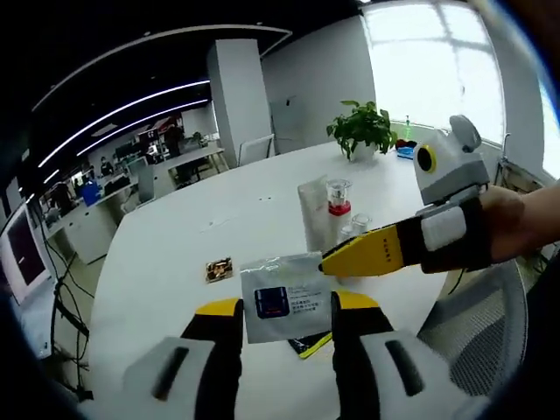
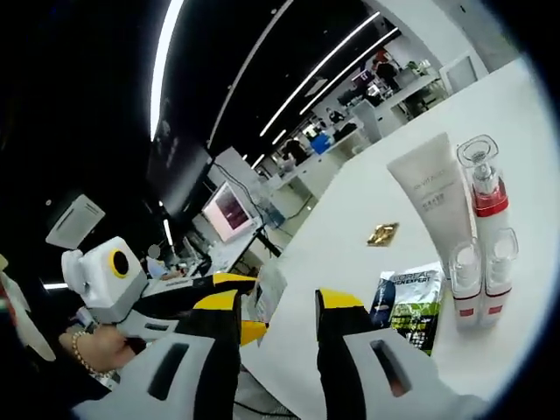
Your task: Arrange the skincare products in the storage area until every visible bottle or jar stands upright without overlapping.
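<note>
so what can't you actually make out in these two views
- Printed text on the white sachet in the left gripper: too small, left gripper view.
- The dark green packet on the table: its near end is hidden by the right gripper, right gripper view.
- Small gold item: too small to identify in both views.
- Base of the white tube: hidden by the yellow jaw, left gripper view.

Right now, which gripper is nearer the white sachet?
Left. The left gripper has the sachet between its jaws, seemingly gripped. The right gripper points at its upper right edge from the right, close by.
</note>
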`<move>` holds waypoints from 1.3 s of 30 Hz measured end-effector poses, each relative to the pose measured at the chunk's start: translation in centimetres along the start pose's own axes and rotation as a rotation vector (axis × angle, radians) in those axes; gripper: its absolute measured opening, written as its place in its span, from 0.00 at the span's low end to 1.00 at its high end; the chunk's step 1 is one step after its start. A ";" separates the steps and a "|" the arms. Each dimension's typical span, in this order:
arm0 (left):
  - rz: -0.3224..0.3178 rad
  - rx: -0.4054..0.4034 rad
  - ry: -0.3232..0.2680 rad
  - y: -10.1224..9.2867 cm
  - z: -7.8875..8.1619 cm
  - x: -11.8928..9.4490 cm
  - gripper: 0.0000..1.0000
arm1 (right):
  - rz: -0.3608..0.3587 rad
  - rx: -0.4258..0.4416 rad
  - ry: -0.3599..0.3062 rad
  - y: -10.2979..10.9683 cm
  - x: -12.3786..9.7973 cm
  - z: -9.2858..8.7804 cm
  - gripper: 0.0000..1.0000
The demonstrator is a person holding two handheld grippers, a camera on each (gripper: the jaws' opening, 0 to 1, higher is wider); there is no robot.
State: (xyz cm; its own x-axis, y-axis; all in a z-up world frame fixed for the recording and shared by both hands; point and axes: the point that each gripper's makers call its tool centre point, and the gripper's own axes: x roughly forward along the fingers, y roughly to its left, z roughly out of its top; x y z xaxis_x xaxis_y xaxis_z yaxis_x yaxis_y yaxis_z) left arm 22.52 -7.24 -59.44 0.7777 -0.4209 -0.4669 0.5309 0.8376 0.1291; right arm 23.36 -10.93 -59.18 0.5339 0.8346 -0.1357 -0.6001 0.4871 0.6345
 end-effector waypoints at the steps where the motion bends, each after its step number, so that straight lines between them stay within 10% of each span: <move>1: -0.001 0.000 -0.002 -0.1 0.0 0.0 0.37 | 0.001 -0.002 0.003 -0.1 0.1 0.0 0.30; 12: -0.031 -0.012 0.001 -0.5 -0.1 0.5 0.37 | 0.054 0.072 -0.005 -0.2 0.8 -0.4 0.02; 23: -0.085 -0.050 -0.023 -0.2 -0.3 0.9 0.49 | 0.055 0.047 -0.015 -0.6 0.4 0.1 0.01; 29: -0.085 -0.203 -0.046 2.1 -1.3 -0.2 0.50 | 0.114 0.009 -0.047 0.8 -0.1 1.4 0.01; 35: -0.246 -0.525 -0.254 3.6 0.6 -2.6 0.33 | 0.166 0.054 -0.050 1.9 0.2 1.6 0.01; 39: -0.329 -0.576 -0.241 3.4 -0.1 -3.7 0.23 | 0.203 0.121 -0.068 2.9 0.2 1.6 0.01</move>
State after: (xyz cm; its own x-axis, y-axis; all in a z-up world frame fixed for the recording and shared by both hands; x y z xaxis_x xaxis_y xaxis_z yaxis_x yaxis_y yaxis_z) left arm 21.42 -2.76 -57.29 0.6956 -0.6937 -0.1869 0.5402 0.6765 -0.5005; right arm 22.67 -9.79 -56.14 0.4506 0.8912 0.0531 -0.6256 0.2728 0.7309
